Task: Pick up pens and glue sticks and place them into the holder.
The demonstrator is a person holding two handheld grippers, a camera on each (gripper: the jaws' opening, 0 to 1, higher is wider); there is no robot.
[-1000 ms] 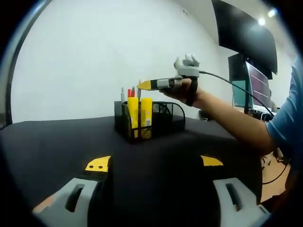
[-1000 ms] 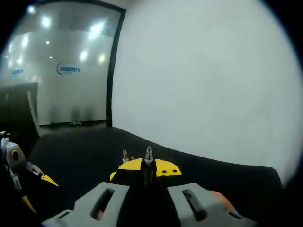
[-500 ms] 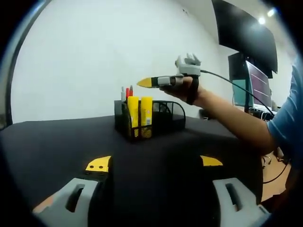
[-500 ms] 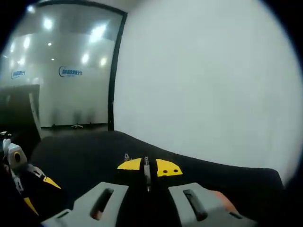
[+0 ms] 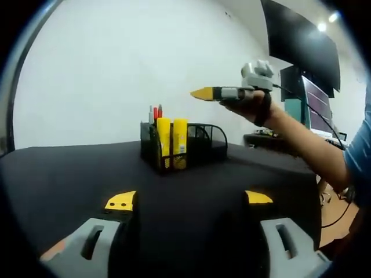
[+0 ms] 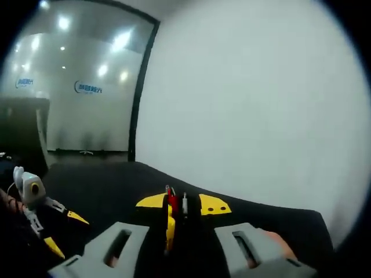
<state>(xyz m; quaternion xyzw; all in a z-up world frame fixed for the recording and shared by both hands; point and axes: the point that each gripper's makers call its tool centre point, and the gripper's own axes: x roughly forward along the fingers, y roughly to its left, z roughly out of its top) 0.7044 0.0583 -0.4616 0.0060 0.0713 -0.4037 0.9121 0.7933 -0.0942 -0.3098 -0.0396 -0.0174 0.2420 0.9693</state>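
Note:
The black mesh holder point(image 5: 197, 145) stands on the black table, with two yellow glue sticks point(image 5: 171, 142) in its front pocket and red and white pens point(image 5: 155, 113) sticking up behind them. My right gripper point(image 5: 203, 93), held in a hand, hovers above and to the right of the holder. In the right gripper view my right gripper point(image 6: 182, 204) is slightly open and holds nothing; the pens point(image 6: 172, 200) and a glue stick point(image 6: 168, 227) show through the gap. My left gripper point(image 5: 189, 200) rests low and wide open, well short of the holder.
The black table point(image 5: 69, 168) stretches out around the holder. Monitors point(image 5: 313, 104) and a cable stand off its right side. A white wall point(image 5: 116, 63) lies behind. My left gripper point(image 6: 64, 231) shows low at the left of the right gripper view.
The right gripper let go of a pen into the holder, its jaws parted, and it drew up and to the right, away from the holder. The left gripper stayed still.

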